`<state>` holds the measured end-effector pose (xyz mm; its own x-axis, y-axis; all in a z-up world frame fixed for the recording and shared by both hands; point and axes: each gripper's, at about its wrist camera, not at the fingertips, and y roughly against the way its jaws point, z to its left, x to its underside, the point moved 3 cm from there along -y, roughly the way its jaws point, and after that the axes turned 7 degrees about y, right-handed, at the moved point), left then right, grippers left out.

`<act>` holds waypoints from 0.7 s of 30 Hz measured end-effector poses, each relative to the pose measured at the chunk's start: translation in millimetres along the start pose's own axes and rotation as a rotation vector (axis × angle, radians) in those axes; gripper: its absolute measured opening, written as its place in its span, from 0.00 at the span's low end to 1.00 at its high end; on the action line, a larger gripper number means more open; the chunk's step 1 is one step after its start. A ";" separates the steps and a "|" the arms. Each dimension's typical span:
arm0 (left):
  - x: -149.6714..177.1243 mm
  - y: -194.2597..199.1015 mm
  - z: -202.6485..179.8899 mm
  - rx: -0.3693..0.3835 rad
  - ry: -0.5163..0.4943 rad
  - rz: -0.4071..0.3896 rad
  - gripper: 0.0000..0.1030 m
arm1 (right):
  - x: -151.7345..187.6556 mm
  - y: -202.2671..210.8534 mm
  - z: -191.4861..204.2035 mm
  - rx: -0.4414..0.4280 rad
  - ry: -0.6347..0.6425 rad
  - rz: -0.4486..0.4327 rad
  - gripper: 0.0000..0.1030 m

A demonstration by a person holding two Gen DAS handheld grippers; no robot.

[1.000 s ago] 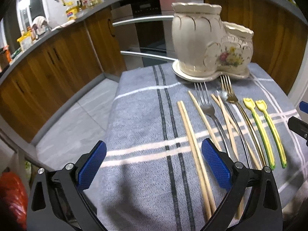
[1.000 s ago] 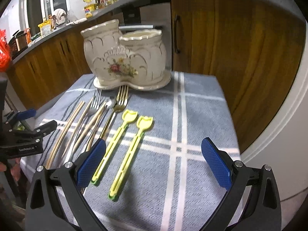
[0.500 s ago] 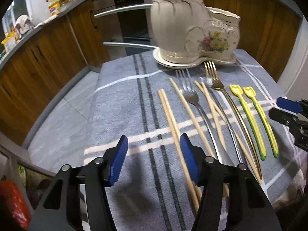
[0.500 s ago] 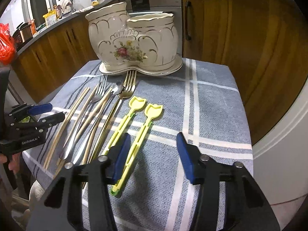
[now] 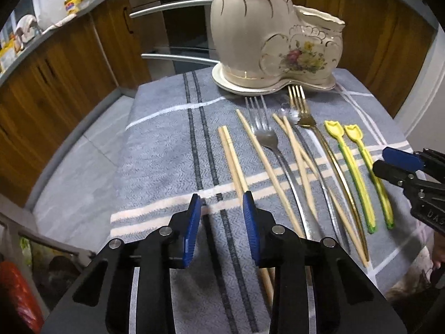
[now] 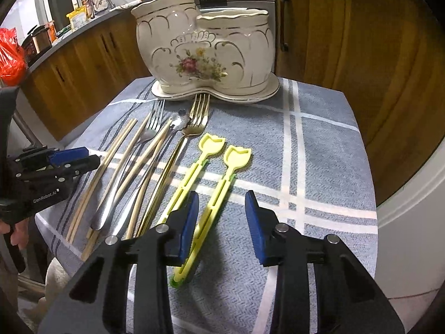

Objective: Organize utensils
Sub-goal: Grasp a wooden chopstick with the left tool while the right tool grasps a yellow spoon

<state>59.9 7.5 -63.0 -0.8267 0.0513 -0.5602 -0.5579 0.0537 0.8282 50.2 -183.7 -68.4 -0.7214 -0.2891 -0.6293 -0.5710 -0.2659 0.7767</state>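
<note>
Task unstarted: ceramic holder (image 6: pixel 205 55) apparently empty; forks, chopsticks, 2 yellow picks (image 6: pixel 211 183) on cloth; left gripper (image 5: pixel 221 208), right gripper (image 6: pixel 221 208) narrowly parted, holding nothing.

In the left wrist view the left tool (image 5: pixel 222 217) covers the near ends of the chopsticks (image 5: pixel 236 167) and steel fork (image 5: pixel 278 156). The right tool (image 5: pixel 403 167) is cut off at the edge. In the right wrist view, the holder (image 6: pixel 205 55) hides its own insides.
</note>
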 end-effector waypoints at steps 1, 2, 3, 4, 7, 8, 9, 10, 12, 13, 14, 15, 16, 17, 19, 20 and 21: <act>0.1 0.3 -1.4 0.005 -0.003 0.002 0.32 | 0.1 0.4 0.5 0.000 0.001 0.000 0.34; 0.8 -0.9 -2.5 0.003 -0.007 0.006 0.32 | 0.1 -0.1 0.9 0.000 0.002 0.001 0.34; 1.9 -3.5 -2.7 -0.002 -0.009 0.015 0.32 | 0.4 -0.7 0.9 0.000 0.001 0.004 0.34; 3.0 -4.1 -2.1 0.004 -0.007 0.015 0.32 | 0.5 -1.3 1.1 0.001 0.000 0.005 0.34; 2.2 -5.0 2.7 -0.002 0.004 0.018 0.32 | 2.1 -1.8 0.4 0.006 -0.001 0.011 0.34; 1.7 -5.3 4.7 0.003 0.011 0.021 0.32 | 2.4 -1.6 -0.2 0.006 -0.003 0.012 0.34; 1.2 -6.0 5.5 0.004 0.011 0.023 0.32 | 2.4 -1.4 -0.7 0.006 -0.004 0.012 0.34; 0.7 -6.4 5.6 0.003 0.009 0.024 0.33 | 2.2 -1.1 -1.3 0.009 -0.004 0.011 0.34; 0.1 -9.3 3.1 -0.002 0.000 0.039 0.33 | 1.6 -1.8 -1.4 0.006 -0.005 0.015 0.34; 0.4 -9.8 2.1 -0.008 -0.004 0.038 0.33 | 1.9 -2.6 -1.0 0.002 -0.005 0.019 0.34; -0.7 -10.7 -0.9 -0.011 -0.015 0.041 0.33 | 1.6 -4.5 -0.4 -0.004 -0.006 0.026 0.34; -1.2 -11.7 -2.2 -0.011 -0.020 0.044 0.33 | 1.5 -5.8 0.1 -0.006 -0.006 0.032 0.33; -2.1 -12.6 -3.3 -0.009 -0.023 0.048 0.33 | 0.8 -8.4 0.9 -0.011 -0.004 0.042 0.33; -2.9 -13.3 -3.2 -0.006 -0.023 0.053 0.33 | -0.1 -10.7 1.6 -0.012 -0.002 0.048 0.33; -2.2 -13.4 -1.5 0.005 -0.017 0.065 0.33 | -2.4 -13.0 3.0 -0.004 0.010 0.052 0.25; -1.8 -13.1 -1.0 0.008 -0.019 0.070 0.33 | -3.7 -14.1 3.1 0.000 0.013 0.057 0.23; -1.0 -12.4 -1.6 0.009 -0.030 0.077 0.33 | -4.9 -14.9 3.1 -0.001 0.015 0.063 0.19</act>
<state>67.6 5.1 -72.7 -0.8647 0.0859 -0.4948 -0.4916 0.0572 0.8690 61.0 -175.4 -76.9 -0.7498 -0.3192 -0.5796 -0.5243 -0.2476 0.8147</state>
